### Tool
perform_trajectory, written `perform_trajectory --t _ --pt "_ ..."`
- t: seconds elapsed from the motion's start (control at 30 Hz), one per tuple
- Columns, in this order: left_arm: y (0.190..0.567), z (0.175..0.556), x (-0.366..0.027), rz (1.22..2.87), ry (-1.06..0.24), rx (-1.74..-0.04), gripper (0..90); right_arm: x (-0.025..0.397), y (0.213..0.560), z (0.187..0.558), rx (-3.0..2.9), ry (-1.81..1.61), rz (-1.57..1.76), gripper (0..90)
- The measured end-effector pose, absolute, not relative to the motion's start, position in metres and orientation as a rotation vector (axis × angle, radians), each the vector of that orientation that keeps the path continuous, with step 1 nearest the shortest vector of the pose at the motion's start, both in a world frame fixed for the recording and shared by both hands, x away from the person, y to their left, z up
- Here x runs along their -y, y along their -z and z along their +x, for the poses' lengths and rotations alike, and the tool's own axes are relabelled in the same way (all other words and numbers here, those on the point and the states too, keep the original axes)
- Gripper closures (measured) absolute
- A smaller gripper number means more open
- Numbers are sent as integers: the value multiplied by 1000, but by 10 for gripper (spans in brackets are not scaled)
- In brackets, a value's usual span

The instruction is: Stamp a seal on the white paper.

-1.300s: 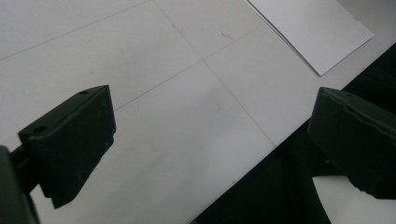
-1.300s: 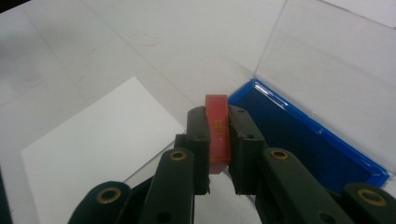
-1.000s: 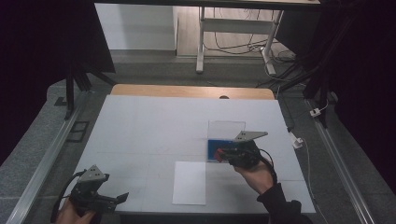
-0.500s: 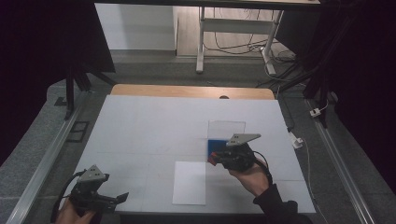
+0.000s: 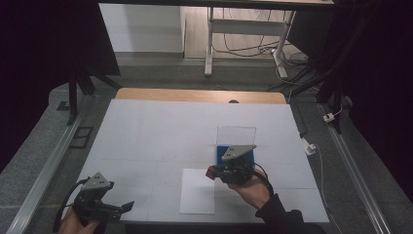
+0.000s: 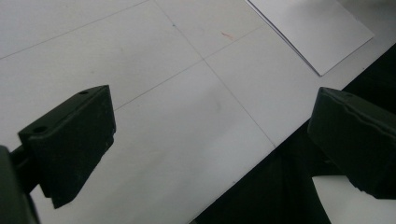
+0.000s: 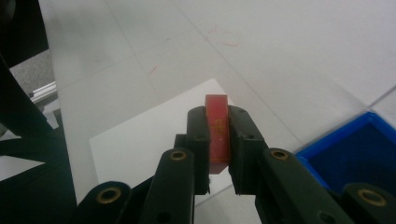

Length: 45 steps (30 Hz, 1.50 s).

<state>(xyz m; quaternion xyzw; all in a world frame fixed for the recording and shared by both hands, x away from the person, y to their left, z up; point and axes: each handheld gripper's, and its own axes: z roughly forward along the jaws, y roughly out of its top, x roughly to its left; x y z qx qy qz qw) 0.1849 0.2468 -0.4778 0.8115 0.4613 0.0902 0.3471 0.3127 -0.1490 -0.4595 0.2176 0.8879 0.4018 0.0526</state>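
Note:
My right gripper [image 5: 212, 172] is shut on a small flat red block [image 7: 217, 130] that stands on edge between its jaws. It hangs over the right edge of a white paper sheet [image 5: 197, 190] lying near the table's front. Just behind it is a blue tray [image 5: 249, 157] with a clear lid [image 5: 236, 134] standing up at its back; the tray's corner [image 7: 359, 154] shows in the right gripper view. My left gripper [image 5: 124, 206] is at the front left corner of the table, open, with nothing between its jaws [image 6: 205, 140].
The white table top [image 5: 160, 131] is marked with thin lines. A wooden strip [image 5: 199, 95] runs along its far edge. Metal rails [image 5: 48, 165] flank both sides. A white plug and cable [image 5: 309, 146] lie off the right edge.
My right gripper has moved left and toward the front, from over the blue tray to the paper sheet's edge, carrying the red block. The left gripper has stayed put.

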Motion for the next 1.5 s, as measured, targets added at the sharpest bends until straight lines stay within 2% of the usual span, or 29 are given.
perform_trajectory --t 0.6,1.13,1.5 --pt "478 185 -247 2104 -234 -1196 14 112 492 303 -2823 -1057 486 794" --pt "478 185 -247 2107 -233 -1198 14 113 502 312 -2867 -1045 573 798" --pt "478 186 -246 2111 -232 -1201 14 103 500 296 -2810 -926 447 800"
